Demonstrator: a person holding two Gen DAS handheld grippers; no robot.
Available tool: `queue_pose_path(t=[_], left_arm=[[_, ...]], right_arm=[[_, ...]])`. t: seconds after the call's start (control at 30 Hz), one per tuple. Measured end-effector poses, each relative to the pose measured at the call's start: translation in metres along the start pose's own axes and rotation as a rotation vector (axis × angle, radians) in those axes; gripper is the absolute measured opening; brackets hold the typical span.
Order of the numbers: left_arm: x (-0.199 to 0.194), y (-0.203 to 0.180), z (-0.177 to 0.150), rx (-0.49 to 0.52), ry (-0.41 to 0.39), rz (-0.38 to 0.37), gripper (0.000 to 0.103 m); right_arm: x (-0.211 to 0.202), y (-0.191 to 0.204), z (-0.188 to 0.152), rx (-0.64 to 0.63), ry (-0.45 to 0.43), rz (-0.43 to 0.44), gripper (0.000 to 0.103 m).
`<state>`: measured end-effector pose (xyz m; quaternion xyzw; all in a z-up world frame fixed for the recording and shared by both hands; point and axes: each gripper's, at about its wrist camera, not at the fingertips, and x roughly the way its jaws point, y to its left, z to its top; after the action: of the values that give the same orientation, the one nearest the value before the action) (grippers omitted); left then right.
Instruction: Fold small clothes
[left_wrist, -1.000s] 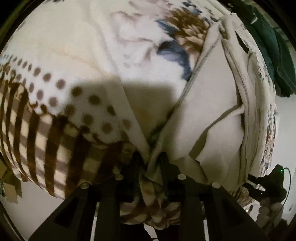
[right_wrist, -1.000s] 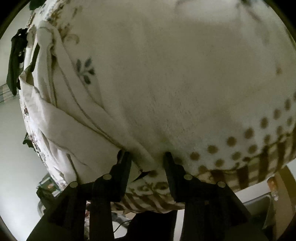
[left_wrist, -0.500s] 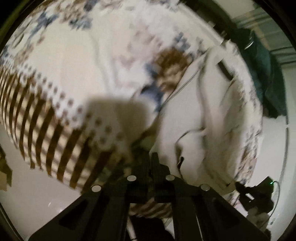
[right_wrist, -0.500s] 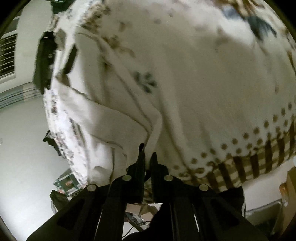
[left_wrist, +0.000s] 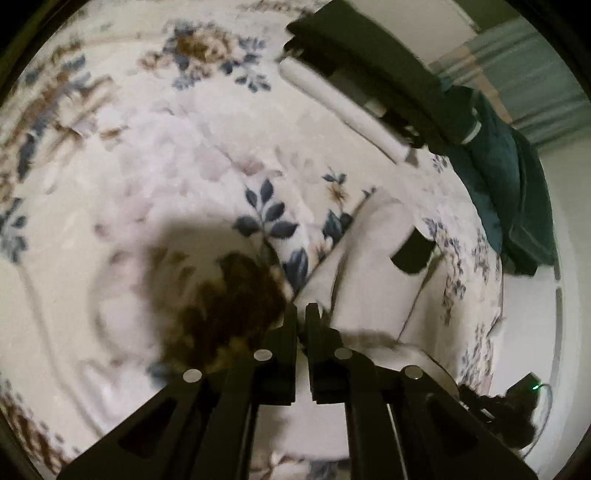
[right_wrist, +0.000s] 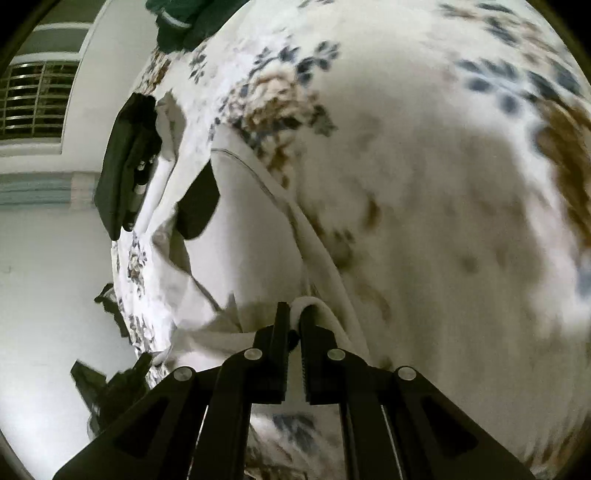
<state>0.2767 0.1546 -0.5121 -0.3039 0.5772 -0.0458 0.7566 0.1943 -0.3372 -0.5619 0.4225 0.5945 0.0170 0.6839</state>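
Note:
A cream small garment (left_wrist: 373, 291) with a dark patch (left_wrist: 413, 254) lies on a floral blanket (left_wrist: 147, 155). My left gripper (left_wrist: 302, 314) is shut on its near edge, at the garment's left side. In the right wrist view the same garment (right_wrist: 255, 251) shows with its dark patch (right_wrist: 197, 206). My right gripper (right_wrist: 292, 314) is shut on a rolled hem of the garment at its right side. The fabric is lifted and folding forward over itself.
Folded dark and white clothes (left_wrist: 362, 81) lie at the far end of the blanket; they also show in the right wrist view (right_wrist: 125, 173). A dark green cloth (left_wrist: 513, 192) hangs off the far right edge. A black device with a green light (left_wrist: 524, 398) sits beside the bed.
Both grippers closed on the garment's near edge and carried it forward over the blanket. The striped and dotted border of the blanket has dropped out of view.

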Motion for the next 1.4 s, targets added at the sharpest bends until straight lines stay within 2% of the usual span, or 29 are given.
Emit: queue_pose_path(t=[0.07,0.1,0.13,0.17,0.2,0.23,0.4,0.47,0.53,0.57,0.6,0.63,0.67,0.7,0.73,0.83,0.9,0.93,0.97,1.0,1.03,1.07,1.1,1.13,1.23,1.37,1.4], left_arm=[[0.003,0.012,0.007,-0.058,0.020,-0.004,0.009],[0.001,0.017,0.009,-0.074,0.013,-0.005,0.018],[-0.002,0.021,0.010,-0.081,0.002,-0.006,0.033],[-0.005,0.027,0.007,-0.083,-0.016,-0.002,0.041],[-0.007,0.029,0.004,-0.082,-0.023,0.003,0.054],[-0.008,0.032,-0.001,-0.074,-0.027,0.000,0.057],[0.026,0.024,-0.020,0.015,0.061,0.044,0.057],[0.045,0.018,-0.025,0.058,0.087,0.097,0.057],[0.054,0.013,-0.030,0.092,0.069,0.111,0.054],[0.054,0.011,-0.031,0.111,0.047,0.111,0.047],[0.053,0.008,-0.031,0.131,0.028,0.110,0.014],[0.053,0.007,-0.030,0.143,0.024,0.118,0.002],[0.052,0.006,-0.029,0.153,0.018,0.138,0.002],[0.050,0.009,-0.027,0.151,0.005,0.153,0.002],[0.050,0.012,-0.026,0.140,0.008,0.160,0.002],[0.049,0.022,-0.019,0.087,0.080,0.128,0.006],[0.045,0.015,-0.009,0.093,0.137,0.118,0.007],[0.042,0.010,-0.004,0.105,0.142,0.124,0.009],[0.039,0.005,-0.001,0.117,0.135,0.121,0.010],[0.034,-0.007,0.008,0.138,0.119,0.099,0.018],[0.033,-0.014,0.012,0.149,0.113,0.086,0.033],[0.034,-0.028,0.024,0.165,0.102,0.062,0.042],[0.037,-0.040,0.035,0.178,0.092,0.045,0.056],[0.042,-0.050,0.045,0.190,0.082,0.032,0.062],[0.073,-0.087,0.078,0.245,0.108,0.007,0.062],[0.136,-0.123,0.109,0.345,0.221,0.068,0.062],[0.151,-0.128,0.112,0.373,0.251,0.104,0.062]], right_arm=[[-0.001,0.000,0.004,0.000,-0.023,0.013,0.017],[-0.008,-0.001,0.005,-0.011,-0.049,0.006,0.025],[-0.011,-0.002,0.005,-0.020,-0.062,-0.004,0.042],[-0.015,-0.005,0.003,-0.028,-0.076,-0.026,0.053],[-0.015,-0.008,0.001,-0.031,-0.080,-0.038,0.054],[-0.013,-0.012,-0.002,-0.034,-0.071,-0.044,0.054],[0.015,-0.023,-0.006,-0.073,0.020,-0.079,0.054],[0.031,-0.025,-0.005,-0.078,0.058,-0.096,0.054],[0.047,-0.026,-0.005,-0.080,0.088,-0.086,0.054],[0.052,-0.025,-0.006,-0.087,0.094,-0.075,0.054],[0.056,-0.023,-0.007,-0.096,0.090,-0.069,0.054],[0.054,-0.021,-0.009,-0.105,0.058,-0.064,0.044],[0.049,-0.018,-0.011,-0.117,0.002,-0.071,0.009],[0.046,-0.018,-0.012,-0.119,-0.035,-0.109,0.003],[0.047,-0.019,-0.011,-0.110,-0.043,-0.131,0.003],[0.056,-0.024,-0.005,-0.076,0.018,-0.173,0.003],[0.054,-0.021,0.001,-0.059,0.049,-0.175,0.007],[0.052,-0.019,0.004,-0.058,0.055,-0.177,0.011],[0.047,-0.014,0.009,-0.059,0.053,-0.181,0.022],[0.042,-0.009,0.014,-0.060,0.043,-0.179,0.029],[0.037,-0.002,0.022,-0.060,0.028,-0.165,0.043],[0.035,0.005,0.031,-0.062,0.021,-0.152,0.049],[0.036,0.012,0.041,-0.065,0.019,-0.142,0.049],[0.039,0.021,0.054,-0.074,0.018,-0.139,0.049],[0.055,0.052,0.093,-0.123,0.017,-0.157,0.049],[0.089,0.099,0.144,-0.223,0.035,-0.219,0.049],[0.101,0.109,0.157,-0.243,0.050,-0.246,0.049]])
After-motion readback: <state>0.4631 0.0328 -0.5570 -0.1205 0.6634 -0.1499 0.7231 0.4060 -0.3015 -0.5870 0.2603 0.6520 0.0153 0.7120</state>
